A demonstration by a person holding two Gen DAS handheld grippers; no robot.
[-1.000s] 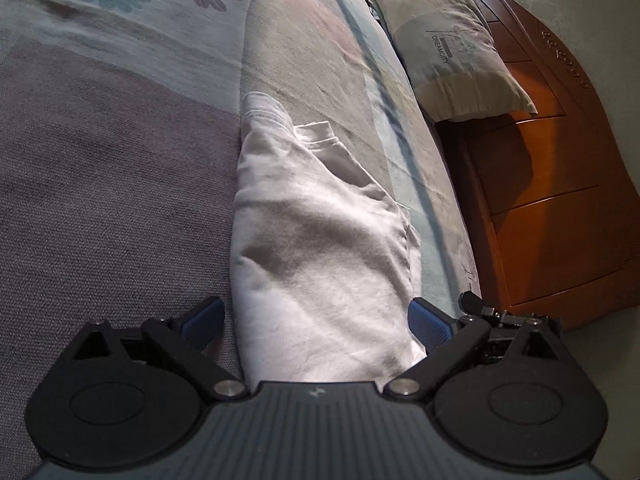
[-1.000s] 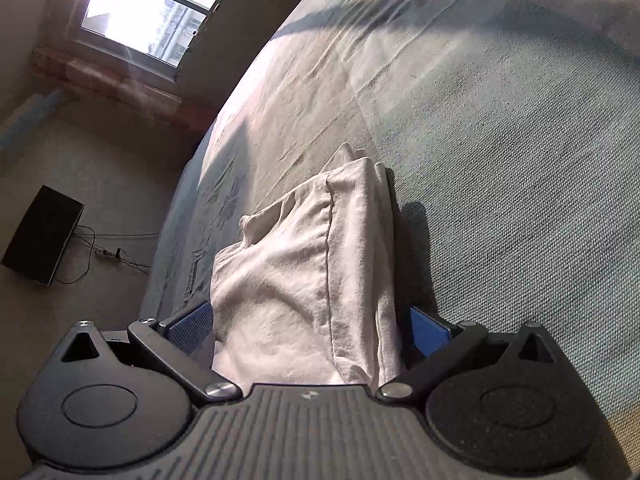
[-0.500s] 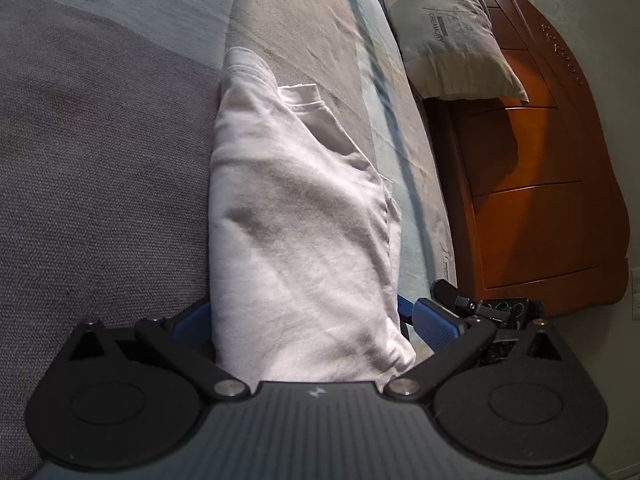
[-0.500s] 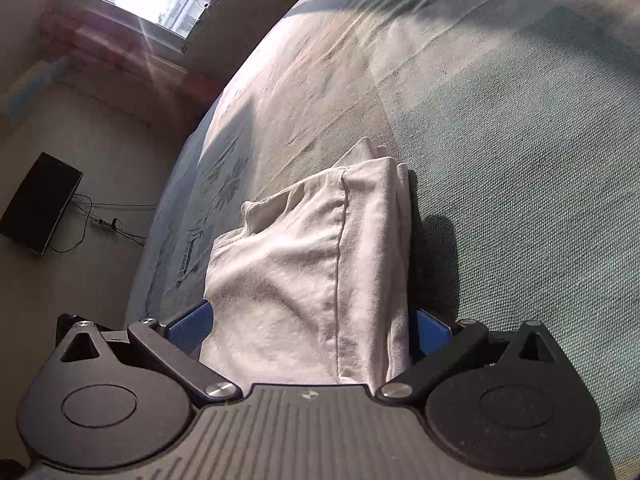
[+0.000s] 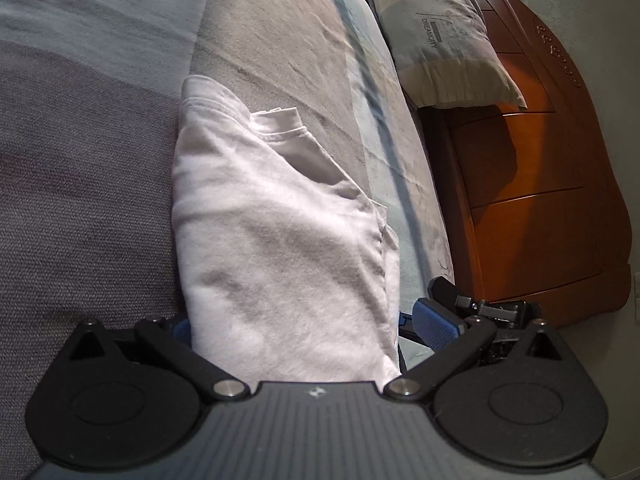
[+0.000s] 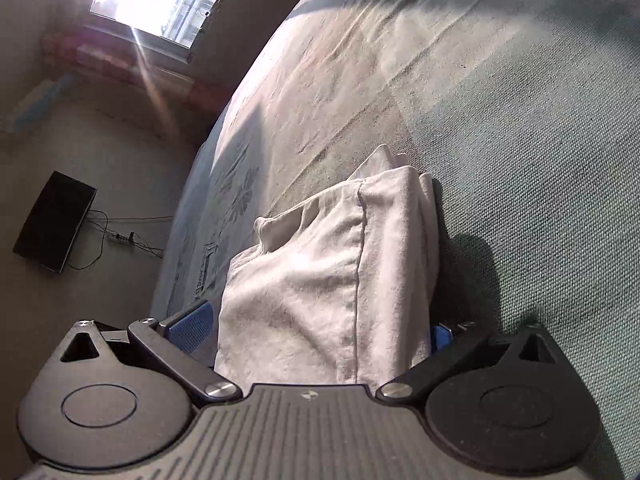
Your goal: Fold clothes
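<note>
Cloth fills the middle of the left wrist view: a folded white garment [image 5: 276,240] runs forward from between the fingers of the left gripper [image 5: 304,326] and lies on the bedspread [image 5: 88,184] ahead. The jaws stand wide apart, with the folded bundle lying between them; the blue pad [image 5: 434,322] on the right-hand finger is clear of the cloth edge, while the left-hand pad is mostly hidden behind it. A hemmed edge of the garment shows at its far end. Ahead and to the right of the gripper a cream pillow [image 5: 444,36] leans against a reddish wooden headboard [image 5: 552,184]; grey lettering on the pillow reads "DREAMCITY", with a smaller line above it too fine to read. Floral print marks the bedspread far ahead on the left.

From the right wrist view, the same white garment [image 6: 332,288] lies between the fingers of the right gripper [image 6: 316,330], whose jaws are likewise spread, the left blue pad [image 6: 190,326] just beside the cloth and the right one nearly hidden behind the fold. A seam runs lengthwise down the bundle. The bedspread [image 6: 520,128] stretches ahead and to the right. Off to the left, down on the floor, sit a flat black box [image 6: 54,222] and a power strip [image 6: 122,237] with trailing cables, and beyond them a bright window [image 6: 156,2].
</note>
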